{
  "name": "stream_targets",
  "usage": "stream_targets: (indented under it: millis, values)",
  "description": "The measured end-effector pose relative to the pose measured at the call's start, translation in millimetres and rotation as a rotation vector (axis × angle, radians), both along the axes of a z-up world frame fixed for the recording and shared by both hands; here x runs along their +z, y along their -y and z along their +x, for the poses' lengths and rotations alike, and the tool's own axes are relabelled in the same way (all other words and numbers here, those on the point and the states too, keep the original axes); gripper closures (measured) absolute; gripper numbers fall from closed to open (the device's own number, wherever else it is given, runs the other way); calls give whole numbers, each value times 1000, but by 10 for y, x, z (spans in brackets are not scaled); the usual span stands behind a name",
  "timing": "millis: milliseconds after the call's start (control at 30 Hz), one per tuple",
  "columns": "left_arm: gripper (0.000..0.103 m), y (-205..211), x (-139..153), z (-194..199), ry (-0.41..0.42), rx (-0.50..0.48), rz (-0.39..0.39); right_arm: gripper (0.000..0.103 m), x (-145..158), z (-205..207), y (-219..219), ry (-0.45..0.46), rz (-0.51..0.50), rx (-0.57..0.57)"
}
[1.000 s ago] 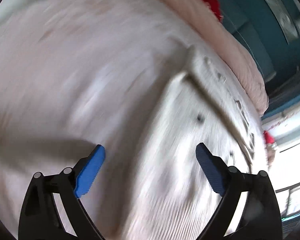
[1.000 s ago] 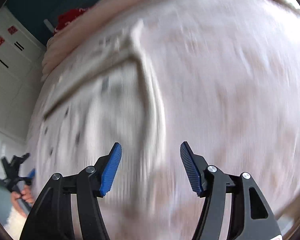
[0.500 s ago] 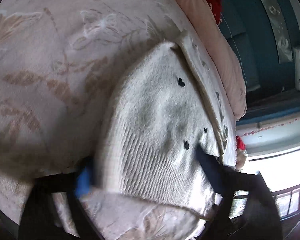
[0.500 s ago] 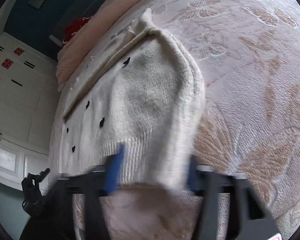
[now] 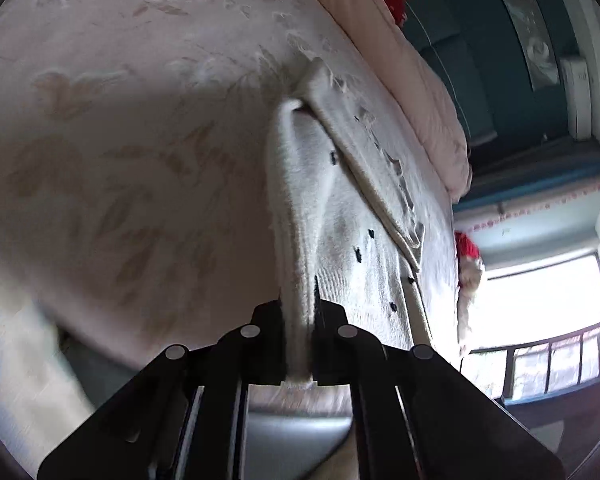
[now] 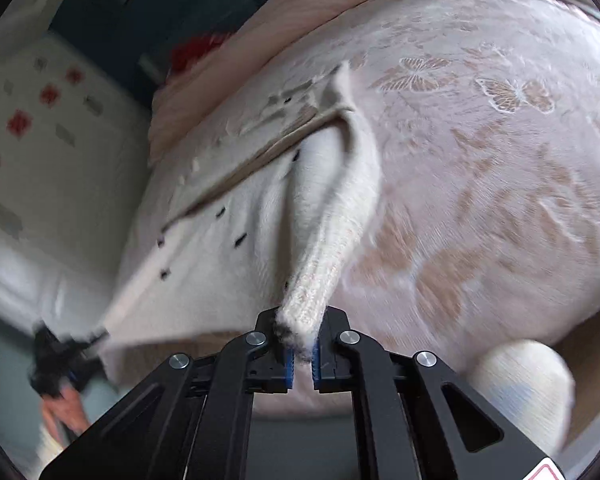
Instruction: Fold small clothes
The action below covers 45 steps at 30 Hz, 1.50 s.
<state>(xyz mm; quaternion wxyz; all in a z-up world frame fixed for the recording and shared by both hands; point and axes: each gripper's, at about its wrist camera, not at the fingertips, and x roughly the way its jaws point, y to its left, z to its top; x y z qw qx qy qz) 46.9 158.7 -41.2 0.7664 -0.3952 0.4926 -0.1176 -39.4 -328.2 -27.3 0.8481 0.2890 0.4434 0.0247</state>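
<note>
both tools (image 5: 299, 344) (image 6: 300, 354) pinching sweater (image 6: 228, 248) hem over butterfly-patterned bedspread (image 6: 500, 168)

Readable text: none in either view.
Cupboard door (image 6: 40, 152): red and grey diamond-shaped marks, too blurred to read as writing.
Right gripper arm, lower corner (image 6: 546, 474): edge of a red-outlined sticker, cut off by the frame, nothing legible.
Brands, numbers: none visible.

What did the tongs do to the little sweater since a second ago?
Both tongs were open above it. Now the left tongs and right tongs have each closed on the hem of the white sweater, lifting that edge. The bedspread and pink blanket stayed put.
</note>
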Motion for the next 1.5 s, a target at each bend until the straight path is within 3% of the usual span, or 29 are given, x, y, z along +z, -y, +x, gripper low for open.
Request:
stream_targets:
  millis: [200,367,500,633,700,800,833,867,967,1100,1133,1167,1200,1233,1267,1367,1433,1500]
  values:
    - [97,15,120,-714,-78,-178,157,97,14,-623,-216,-165,-176,292]
    - [97,139,199,-1374,-157,-327,223,97,27,-1217,-354,-254,-161,416]
    - [97,90,399,-1479,-183,-326,197,97,177,-1448,-427,-244,-97,450]
    - [97,35,986,-789,-7,-254,139,97,758,-983,-227,-48,-105,374]
    - [97,170,1211,-226,112,-238,182,97,979,-477,8,58,-98,279]
    - [96,374,1299,588,213,-210,260,97,953,271,227,123,-104,169]
    - [96,419,1279,760,226,-199,284,97,895,467,262,127,-111,145]
    - [95,517,1158,1138,213,-185,306,97,762,792,301,112,-105,120]
    - [93,741,744,1756,161,-137,337,95,312,1425,349,61,-107,50]
    - [89,791,93,2119,33,-106,416,86,-209,1880,417,-42,-104,-50]
    - [86,728,-42,2033,14,-93,407,78,-271,1893,457,-50,-87,-75]
    - [73,680,-98,2015,-1,-83,390,65,-323,1856,528,-43,-69,-111]
    - [47,611,-117,1994,-12,-54,377,57,-305,1823,581,-23,-61,-137]
    - [36,530,-85,1880,10,-30,373,44,-247,1725,597,11,-58,-159]
    - [25,468,-29,1832,51,-12,374,37,-168,1624,633,53,-67,-185]
    - [13,332,210,1613,206,-3,420,32,-62,1408,673,109,-127,-204]
    - [13,363,228,1587,231,-41,448,31,-98,1433,602,83,-191,-168]
    - [13,459,136,1676,195,-113,475,31,-243,1619,477,12,-279,-96]
